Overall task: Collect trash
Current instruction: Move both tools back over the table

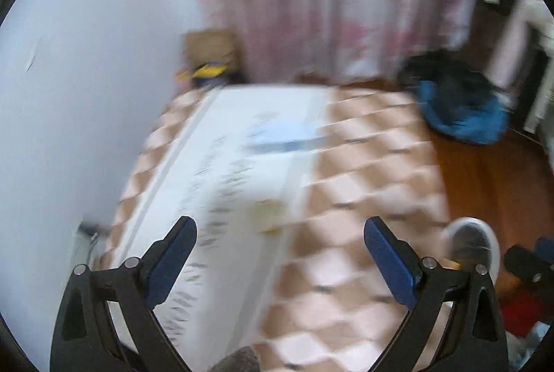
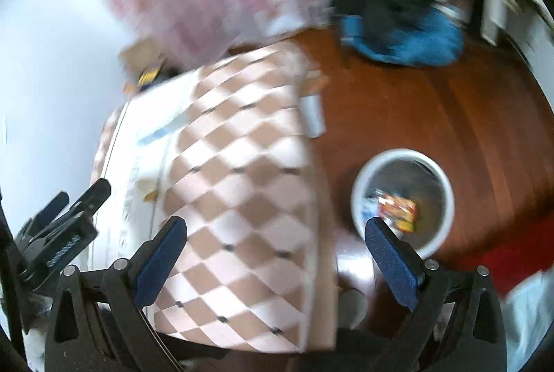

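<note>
Tongs, two pairs [image 1: 280,230] [image 2: 275,230], spread empty; one bin [image 2: 360,199], seemingly two wrappers [image 2: 398,207].

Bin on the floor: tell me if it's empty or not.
Not empty. The bin stands upright on the floor, and colourful wrappers lie inside.

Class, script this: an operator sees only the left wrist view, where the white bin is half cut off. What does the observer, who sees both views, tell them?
Operator: Anything in the bin?
Observer: Yes. The white bin holds a colourful wrapper.
Operator: Where does it stand?
Observer: On the wooden floor, beside the checked table.
Operator: And the right gripper?
Observer: The right gripper is open and holds nothing.
</note>
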